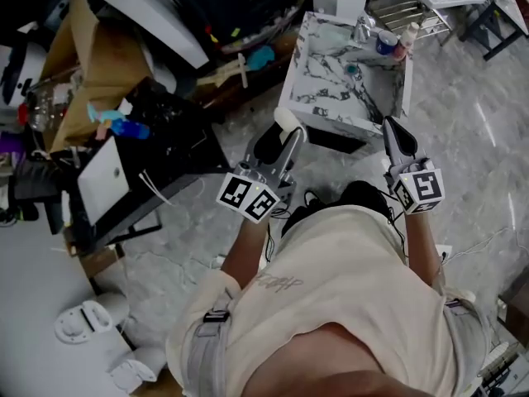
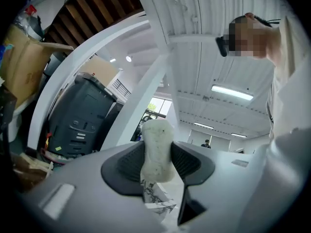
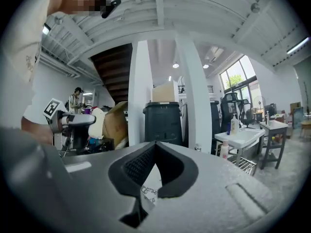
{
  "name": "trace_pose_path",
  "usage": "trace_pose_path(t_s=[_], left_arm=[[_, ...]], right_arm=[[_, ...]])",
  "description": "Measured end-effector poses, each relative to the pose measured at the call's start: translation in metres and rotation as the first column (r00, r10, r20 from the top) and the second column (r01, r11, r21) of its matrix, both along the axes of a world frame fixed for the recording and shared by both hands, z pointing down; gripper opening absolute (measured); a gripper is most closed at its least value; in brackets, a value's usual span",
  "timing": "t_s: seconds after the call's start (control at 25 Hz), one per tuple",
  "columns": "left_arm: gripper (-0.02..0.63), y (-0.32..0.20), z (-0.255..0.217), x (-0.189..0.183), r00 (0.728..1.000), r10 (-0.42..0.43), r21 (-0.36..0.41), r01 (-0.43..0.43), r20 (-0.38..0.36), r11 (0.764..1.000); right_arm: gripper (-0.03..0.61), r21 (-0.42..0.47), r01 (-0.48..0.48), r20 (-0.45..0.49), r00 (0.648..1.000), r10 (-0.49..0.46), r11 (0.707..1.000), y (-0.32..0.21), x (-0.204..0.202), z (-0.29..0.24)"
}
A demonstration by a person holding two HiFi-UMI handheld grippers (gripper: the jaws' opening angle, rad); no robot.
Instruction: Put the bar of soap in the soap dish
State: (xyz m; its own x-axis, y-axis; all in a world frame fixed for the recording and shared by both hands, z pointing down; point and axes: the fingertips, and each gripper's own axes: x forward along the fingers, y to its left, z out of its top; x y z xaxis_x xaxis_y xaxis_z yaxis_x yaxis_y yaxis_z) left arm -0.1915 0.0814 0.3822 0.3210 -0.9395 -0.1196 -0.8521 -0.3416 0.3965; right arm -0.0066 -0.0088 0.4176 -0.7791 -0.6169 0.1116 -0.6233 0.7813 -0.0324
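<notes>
Jaws of the left gripper point(image 2: 156, 152) clamp both flat sides of the bar of soap point(image 2: 156, 130), a pale speckled bar standing upright between the dark pads, its rounded top rising past the jaw tips. Jaws of the right gripper point(image 3: 155, 147) meet at their tips with nothing between them, well apart to the right of the left pair. Ahead of both pairs stands the marble sink point(image 1: 331, 98), with bottles point(image 1: 387, 41) at its far corner; I cannot tell which item there is the soap dish.
</notes>
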Motion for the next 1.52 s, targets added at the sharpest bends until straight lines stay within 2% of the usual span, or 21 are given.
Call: trace_pose_path(t_s=[0.2,0.4,0.64,0.88,1.08,1.24,1.4,1.52], left_arm=[[0.195,-0.021,0.013,-0.012,1.000,0.023,-0.017,-0.023,-0.018,1.000],[0.196,-0.047,0.019,-0.009,0.998,0.059,-0.051,-0.059,-0.003,0.997],[0.196,-0.090,0.016,-0.003,0.992,0.099,-0.084,-0.092,0.084,0.992],[0.196,-0.148,0.018,0.009,0.967,0.159,-0.116,-0.138,0.200,0.984],[0.196,-0.186,0.021,0.029,0.953,0.198,-0.131,-0.171,0.229,0.976],[0.196,-0.217,0.022,0.032,0.945,0.194,-0.125,-0.166,0.264,0.978],[0.196,-0.244,0.026,0.029,0.920,0.200,-0.122,-0.168,0.336,0.978],[0.196,-0.262,0.030,0.031,0.880,0.246,-0.141,-0.205,0.407,0.968]], right_arm=[[0.000,-0.059,-0.078,0.077,0.994,0.082,0.995,-0.014,0.009,-0.006],[0.000,-0.064,-0.114,0.046,0.992,0.117,0.991,-0.027,0.014,0.007],[0.000,-0.054,-0.113,0.038,0.993,0.116,0.992,-0.063,0.008,0.022],[0.000,-0.044,-0.129,0.086,0.987,0.132,0.991,-0.112,0.008,0.031],[0.000,-0.045,-0.127,0.093,0.987,0.130,0.991,-0.141,0.020,0.037],[0.000,-0.036,-0.129,0.089,0.987,0.132,0.991,-0.154,0.027,0.038],[0.000,-0.040,-0.139,0.081,0.987,0.142,0.989,-0.161,0.035,0.040],[0.000,-0.053,-0.157,0.083,0.984,0.161,0.986,-0.165,0.041,0.043]])
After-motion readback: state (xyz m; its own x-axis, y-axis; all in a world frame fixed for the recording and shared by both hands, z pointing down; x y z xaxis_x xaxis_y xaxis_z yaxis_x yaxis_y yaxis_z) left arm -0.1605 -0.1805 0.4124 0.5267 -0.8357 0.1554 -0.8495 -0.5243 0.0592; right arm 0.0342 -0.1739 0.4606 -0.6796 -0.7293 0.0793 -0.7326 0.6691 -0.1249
